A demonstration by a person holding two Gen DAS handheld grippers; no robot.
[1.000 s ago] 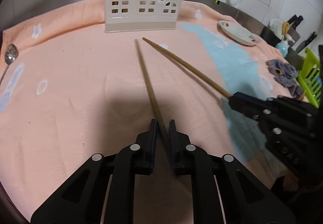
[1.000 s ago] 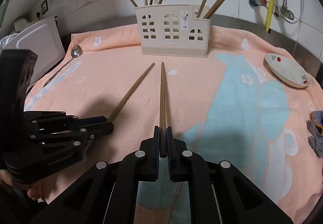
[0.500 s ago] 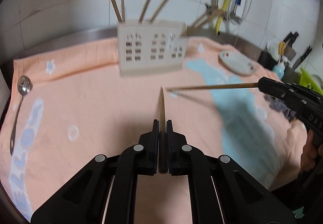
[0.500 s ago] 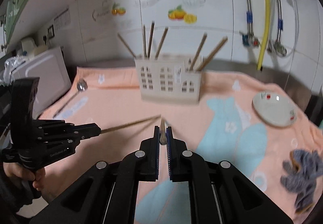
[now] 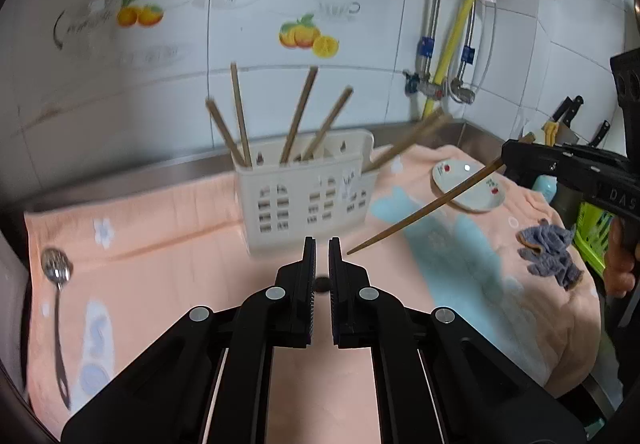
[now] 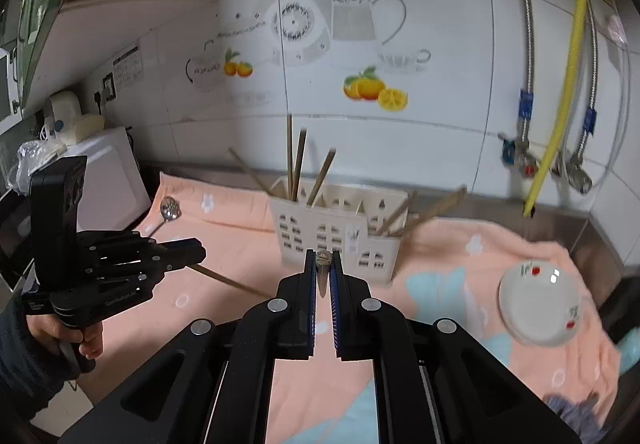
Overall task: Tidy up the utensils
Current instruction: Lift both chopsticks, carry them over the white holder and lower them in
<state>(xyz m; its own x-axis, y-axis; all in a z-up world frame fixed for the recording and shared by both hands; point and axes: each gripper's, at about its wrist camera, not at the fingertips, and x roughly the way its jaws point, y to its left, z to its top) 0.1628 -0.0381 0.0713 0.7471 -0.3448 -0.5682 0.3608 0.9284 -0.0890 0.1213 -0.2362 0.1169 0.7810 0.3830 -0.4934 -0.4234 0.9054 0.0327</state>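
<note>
A cream utensil holder (image 5: 304, 196) with several wooden chopsticks standing in it sits at the back of the peach towel; it also shows in the right wrist view (image 6: 336, 240). My left gripper (image 5: 322, 248) is shut on a chopstick seen end-on between the pads (image 5: 321, 284). In the right wrist view that chopstick (image 6: 228, 278) slants down from the left gripper (image 6: 196, 254). My right gripper (image 6: 322, 258) is shut on a chopstick (image 6: 322, 264), seen end-on. In the left wrist view that chopstick (image 5: 420, 210) points down-left from the right gripper (image 5: 508, 160). Both are lifted above the towel.
A metal spoon (image 5: 58, 284) lies at the towel's left edge, also in the right wrist view (image 6: 168, 210). A white dish (image 5: 468, 188) sits at the right, with a grey-blue rag (image 5: 548, 256) nearer. Knives and a green rack stand at the far right. Pipes run along the tiled wall.
Both grippers have lifted their chopsticks off the towel and tilted them up. They have moved closer to the utensil holder.
</note>
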